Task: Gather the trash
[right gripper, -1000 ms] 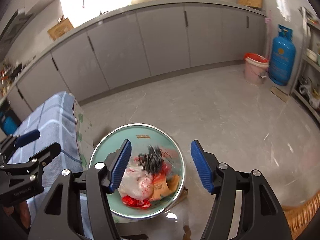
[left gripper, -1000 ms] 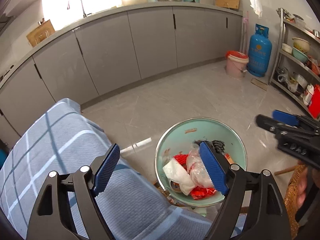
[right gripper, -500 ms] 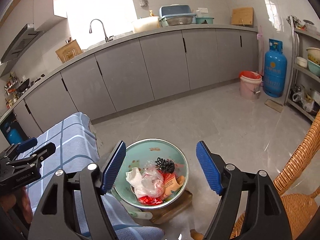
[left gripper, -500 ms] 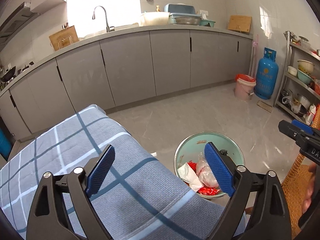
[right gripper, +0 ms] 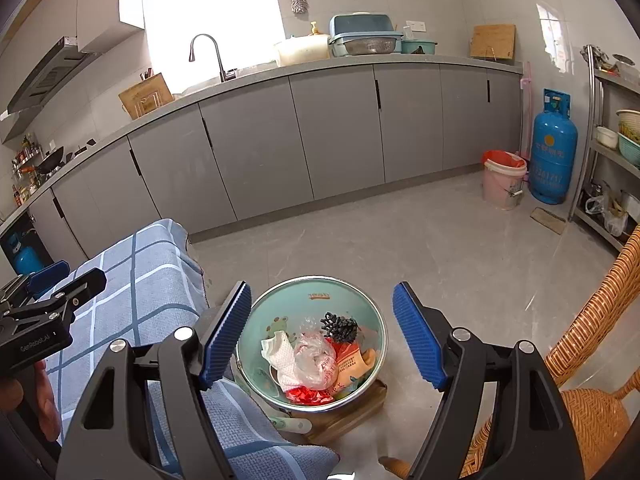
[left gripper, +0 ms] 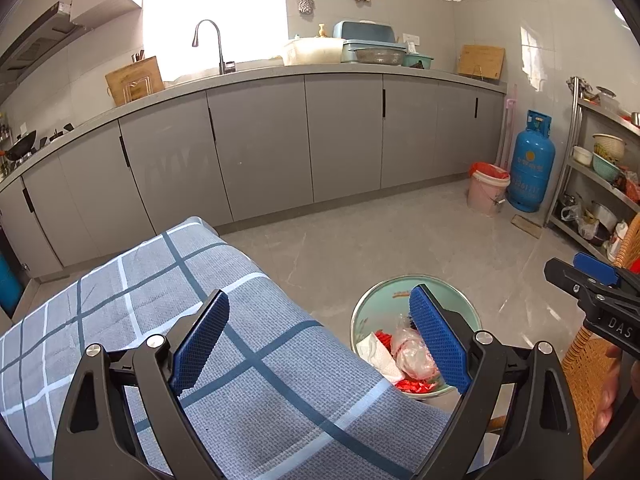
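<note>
Black gripper [left gripper: 318, 344] frames, blue ribbed pads (silver screws)

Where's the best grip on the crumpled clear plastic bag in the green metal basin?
Pinch the crumpled clear plastic bag at its bunched top, coming straight down with the right gripper. It sits highest in the green metal basin, whose walls probably block side approaches.

The left gripper [left gripper: 316, 344] hangs empty, jaws wide apart, over the table's [left gripper: 120, 304] right edge. Beyond that edge a bowl [left gripper: 372, 304] holds trash [left gripper: 404, 356]. The right gripper [left gripper: 592, 280] is at right.
</note>
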